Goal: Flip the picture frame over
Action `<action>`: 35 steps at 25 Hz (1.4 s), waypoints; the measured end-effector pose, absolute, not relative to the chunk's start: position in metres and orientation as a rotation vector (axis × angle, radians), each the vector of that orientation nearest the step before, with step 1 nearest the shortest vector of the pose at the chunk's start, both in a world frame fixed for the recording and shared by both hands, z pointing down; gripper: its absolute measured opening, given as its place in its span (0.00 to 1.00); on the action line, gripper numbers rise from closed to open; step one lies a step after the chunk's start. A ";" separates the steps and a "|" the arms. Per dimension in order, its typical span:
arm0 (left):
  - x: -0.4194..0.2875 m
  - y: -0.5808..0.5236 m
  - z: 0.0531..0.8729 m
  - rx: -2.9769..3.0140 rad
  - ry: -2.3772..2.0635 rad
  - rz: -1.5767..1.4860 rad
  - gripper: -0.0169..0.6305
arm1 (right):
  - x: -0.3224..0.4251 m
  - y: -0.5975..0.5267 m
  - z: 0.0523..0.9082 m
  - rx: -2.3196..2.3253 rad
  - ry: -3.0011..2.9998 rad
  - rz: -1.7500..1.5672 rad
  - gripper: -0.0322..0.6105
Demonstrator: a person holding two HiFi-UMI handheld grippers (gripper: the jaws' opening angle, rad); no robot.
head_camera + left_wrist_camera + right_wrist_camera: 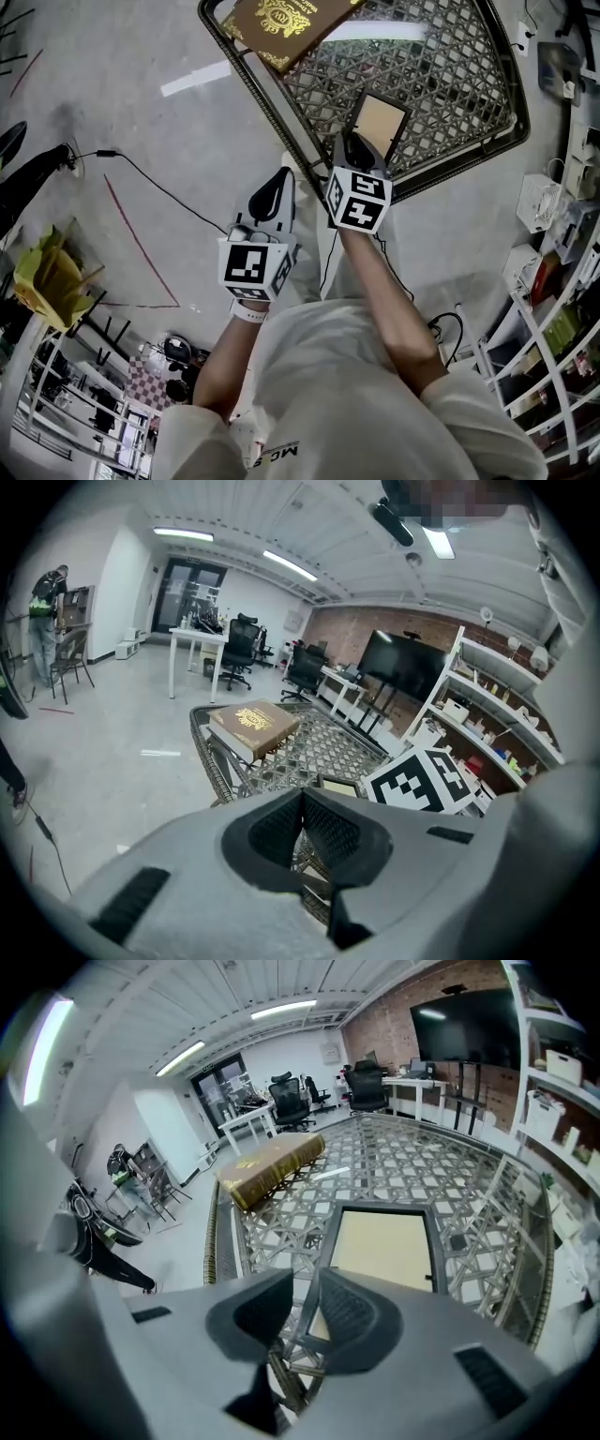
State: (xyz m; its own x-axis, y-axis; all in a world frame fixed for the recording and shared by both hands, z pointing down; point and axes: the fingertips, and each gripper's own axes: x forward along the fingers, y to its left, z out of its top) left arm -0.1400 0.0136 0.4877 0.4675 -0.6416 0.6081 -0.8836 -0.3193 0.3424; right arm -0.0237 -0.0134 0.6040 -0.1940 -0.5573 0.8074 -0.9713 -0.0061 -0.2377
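The picture frame (380, 122) lies flat on a metal lattice table (506, 141), its plain tan side up inside a dark border. In the right gripper view the frame (384, 1246) is just beyond the jaws. My right gripper (302, 1279) hangs over its near left corner, jaws a narrow gap apart with nothing held; lattice shows through the gap. In the head view the right gripper (356, 142) overlaps the frame's near edge. My left gripper (281, 176) hangs shut and empty just off the table's near edge. The left gripper view also shows the frame (339, 787).
A thick brown book (281, 23) lies at the table's far corner, also in the left gripper view (253, 722) and the right gripper view (272, 1166). Shelving (562, 309) stands to the right. A black cable (169, 192) runs over the grey floor at left.
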 end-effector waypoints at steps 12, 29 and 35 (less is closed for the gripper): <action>-0.152 0.017 0.494 2.033 -1.278 0.484 0.06 | -0.019 -0.013 0.616 1.614 -1.658 1.064 0.17; -0.160 0.020 0.491 2.043 -1.276 0.482 0.06 | -0.015 -0.012 0.616 1.665 -1.595 1.144 0.14; -0.163 0.019 0.490 2.045 -1.282 0.482 0.06 | -0.014 -0.011 0.612 1.669 -1.612 1.178 0.14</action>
